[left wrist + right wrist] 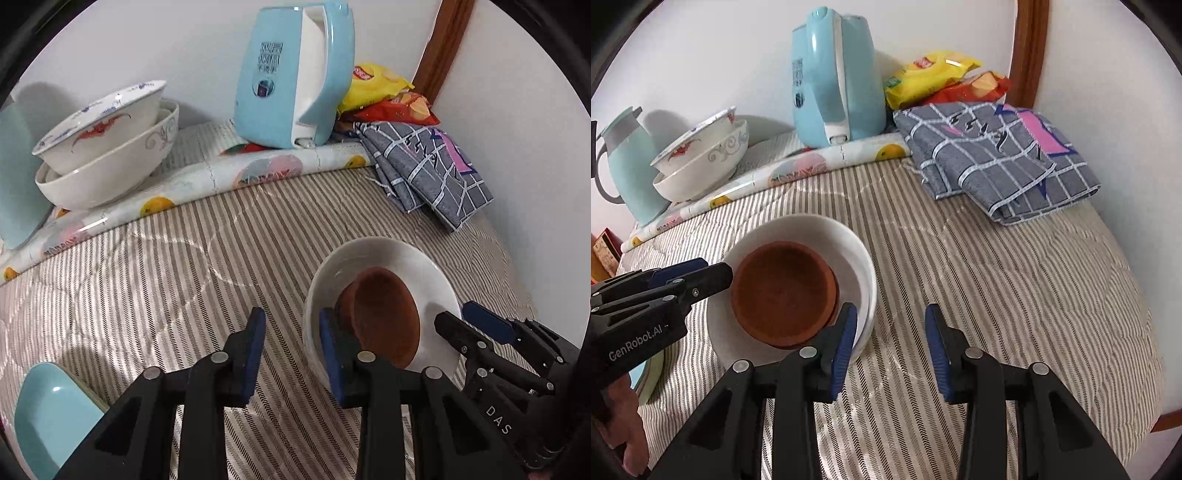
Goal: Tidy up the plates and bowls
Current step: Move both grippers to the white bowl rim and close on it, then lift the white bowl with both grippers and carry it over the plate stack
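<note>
White bowl (849, 254) sits on the striped cloth (997, 295), w/ brown dishes (783, 291) stacked inside it – at least two, the top one tilted toward the bowl's left wall in the right wrist view.

Left gripper (291, 354) stands at the bowl's left side: jaws apart, nothing between them but cloth; its right pad (328, 343) is at the bowl's rim, contact can't be told. Right gripper (890, 350) is on the opposite side: jaws also apart, only cloth between; its left pad (846, 339) lies over the bowl's near rim – touching or not, can't tell. No earlier pic given, so nothing on motion.

Farther back, on a fruit-print mat (798, 170): two nested white bowls (701, 158), the upper one w/ red pattern, tilted. Beside them a blue kettle (834, 81), and at far left a pale teal jug (628, 166). Right of the kettle: folded grey checked cloth (997, 158), snack bags (938, 77) behind it by the wall. A teal dish (51, 413) lies at the lower left of the left wrist view.
</note>
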Available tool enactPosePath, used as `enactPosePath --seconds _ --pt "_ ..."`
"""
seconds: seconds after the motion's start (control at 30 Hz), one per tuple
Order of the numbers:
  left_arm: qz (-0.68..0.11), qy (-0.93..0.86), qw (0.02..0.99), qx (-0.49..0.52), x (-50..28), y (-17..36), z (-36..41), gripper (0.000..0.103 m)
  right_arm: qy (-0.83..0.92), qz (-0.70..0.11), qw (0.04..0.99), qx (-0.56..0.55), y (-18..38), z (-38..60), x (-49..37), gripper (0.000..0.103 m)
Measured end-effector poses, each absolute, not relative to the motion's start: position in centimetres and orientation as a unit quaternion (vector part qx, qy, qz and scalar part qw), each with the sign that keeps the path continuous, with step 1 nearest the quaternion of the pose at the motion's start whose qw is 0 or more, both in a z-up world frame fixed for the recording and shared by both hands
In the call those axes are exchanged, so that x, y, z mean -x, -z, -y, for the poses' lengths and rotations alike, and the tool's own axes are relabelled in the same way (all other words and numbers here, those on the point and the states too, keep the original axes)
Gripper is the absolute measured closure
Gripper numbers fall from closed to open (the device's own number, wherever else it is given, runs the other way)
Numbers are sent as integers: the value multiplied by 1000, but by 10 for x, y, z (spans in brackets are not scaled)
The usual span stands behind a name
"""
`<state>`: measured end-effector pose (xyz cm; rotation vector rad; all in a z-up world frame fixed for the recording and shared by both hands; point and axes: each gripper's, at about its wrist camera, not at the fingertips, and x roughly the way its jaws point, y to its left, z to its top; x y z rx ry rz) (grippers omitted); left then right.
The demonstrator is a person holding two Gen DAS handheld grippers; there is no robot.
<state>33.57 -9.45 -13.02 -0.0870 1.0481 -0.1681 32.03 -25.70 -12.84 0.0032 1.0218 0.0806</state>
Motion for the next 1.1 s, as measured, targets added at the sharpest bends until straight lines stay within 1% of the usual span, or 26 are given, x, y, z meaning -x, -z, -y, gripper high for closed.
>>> enactPosePath --seconds 0.23,0.83,0.93,1.07,1.1 --pt "-516 94 850 47 -341 142 96 79 -41 -501 864 11 134 248 -327 76" --pt "-527 102 842 56 -349 163 101 79 -33 -510 859 19 147 245 -338 76" --pt "-524 102 843 59 -350 164 101 81 -32 -512 858 18 149 246 -340 76" --pt "-520 106 846 58 -349 164 102 82 -35 -509 860 13 149 247 -339 76" --pt "-519 109 846 59 -349 164 102 84 -35 -507 861 11 149 246 -339 77"
